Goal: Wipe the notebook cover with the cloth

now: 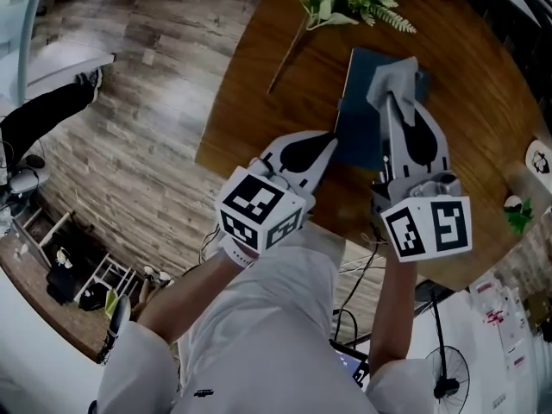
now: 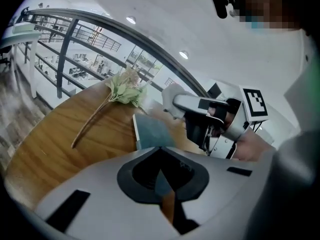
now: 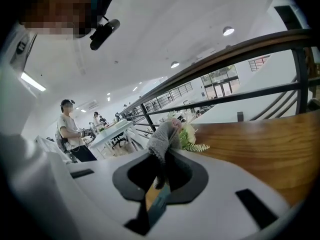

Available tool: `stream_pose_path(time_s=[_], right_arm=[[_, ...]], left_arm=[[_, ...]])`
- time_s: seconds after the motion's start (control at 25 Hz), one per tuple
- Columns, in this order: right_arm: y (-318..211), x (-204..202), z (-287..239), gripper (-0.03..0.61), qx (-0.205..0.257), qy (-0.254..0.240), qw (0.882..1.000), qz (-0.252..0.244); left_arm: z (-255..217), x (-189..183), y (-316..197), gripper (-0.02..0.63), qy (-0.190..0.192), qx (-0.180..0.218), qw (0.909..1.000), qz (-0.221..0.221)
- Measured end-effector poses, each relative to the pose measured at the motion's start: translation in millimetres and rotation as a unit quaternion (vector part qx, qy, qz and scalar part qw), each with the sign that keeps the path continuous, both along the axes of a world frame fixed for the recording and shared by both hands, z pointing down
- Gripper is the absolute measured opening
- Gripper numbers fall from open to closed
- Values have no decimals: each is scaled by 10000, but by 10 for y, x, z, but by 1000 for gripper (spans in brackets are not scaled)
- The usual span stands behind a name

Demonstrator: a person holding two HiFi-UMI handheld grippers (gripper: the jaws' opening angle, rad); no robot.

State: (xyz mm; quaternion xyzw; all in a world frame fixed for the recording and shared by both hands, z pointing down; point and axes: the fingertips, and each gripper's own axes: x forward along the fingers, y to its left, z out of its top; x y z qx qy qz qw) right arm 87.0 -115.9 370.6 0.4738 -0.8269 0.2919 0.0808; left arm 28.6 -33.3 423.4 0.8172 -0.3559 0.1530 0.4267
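Pinched the cloth [image 1: 392, 78] in the right gripper [image 1: 395, 102], draped over the notebook's [image 1: 355, 119] far end. Set the left gripper [image 1: 330, 138], jaws pressed together, at the notebook's near left corner, close to the tabletop's [image 1: 259, 102] near edge.

A round wooden table [image 1: 250, 119] is seen standing on a plank floor [image 1: 129, 102]. A dark teal notebook [image 1: 355, 115] is laid flat on the tabletop. A long-stemmed flower sprig [image 1: 332, 3] is laid just beyond the notebook's far edge, apart from it.
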Motion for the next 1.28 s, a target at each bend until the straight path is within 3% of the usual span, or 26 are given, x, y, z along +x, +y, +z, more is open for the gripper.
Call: stream_pose_path(time_s=[0.4,0.76,1.04,1.28], right_arm=[[-125,-202,446,35,-611,178,9973,-376],[-158,-283,769,35,-1067,386,9922,-513],[-176,-234,961,37,-1428,1105,9827,-414],[-157,-116,994,37,-1567,1153,9803,-337]], left_arm=[[282,110,36,18,112,-346,9993,23],[423,139,58,18,26,-388,9992,131],[487,141,57,18,-171,-366,9991,121],[503,126,46,18,-218,-443,9988,26]])
